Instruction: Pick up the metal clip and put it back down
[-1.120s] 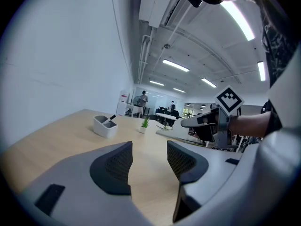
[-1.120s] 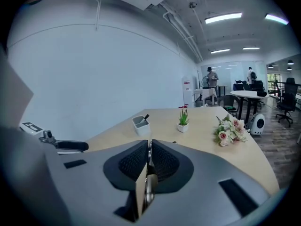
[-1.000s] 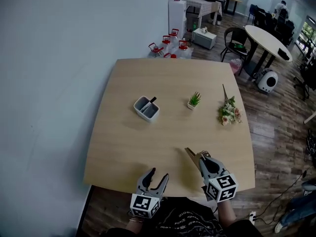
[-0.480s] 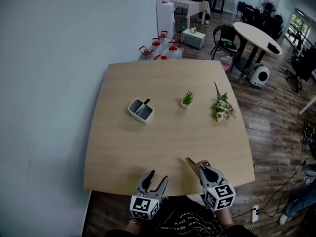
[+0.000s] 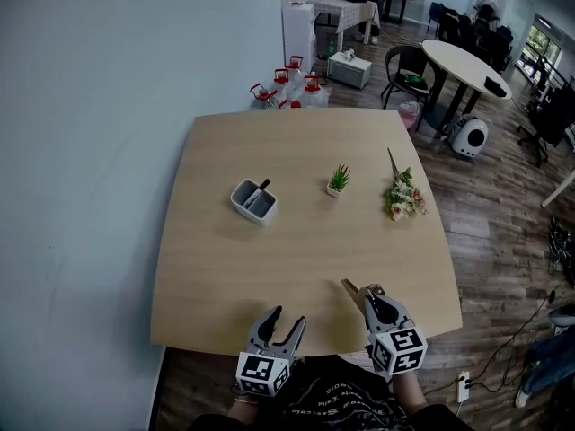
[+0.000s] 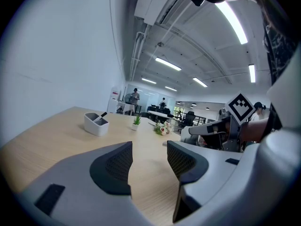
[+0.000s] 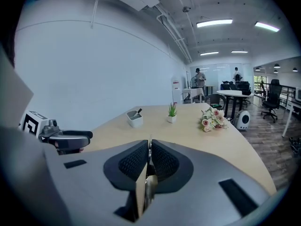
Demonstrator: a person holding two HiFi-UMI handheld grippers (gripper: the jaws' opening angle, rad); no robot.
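Head view:
- Right gripper (image 5: 364, 296) hangs over the near edge of the wooden table (image 5: 296, 250). Its jaws are pinched almost together on the metal clip (image 5: 349, 286), which pokes out past the tips toward the table's middle.
- Left gripper (image 5: 287, 317) waits just beside it at the same edge, jaws spread, nothing in them.
- Well apart, across the middle of the table: a grey desk organiser (image 5: 253, 199) with a pen in it, a small potted plant (image 5: 338, 180) and a bunch of flowers (image 5: 402, 196).
- Over the last second the right gripper has barely shifted along that edge and the pinch has not loosened. Only the framing has drifted.

Left gripper view:
- Both dark pads (image 6: 117, 164) stand wide with bare tabletop between them. This tool is idle.
- The right gripper shows off to the side, its marker cube (image 6: 241, 106) up.

Right gripper view:
- The pads (image 7: 134, 161) are narrowed to a slit, and the clip (image 7: 143, 192) stands edge-on between them as a thin metal plate.
- The tabletop (image 7: 211, 145) seems to lie below the jaws, so the clip looks lifted. No view settles the gap.

Reading: the pick-up half appears done and the hold is steady. What remains is lowering the clip to the wood and letting the jaws part.
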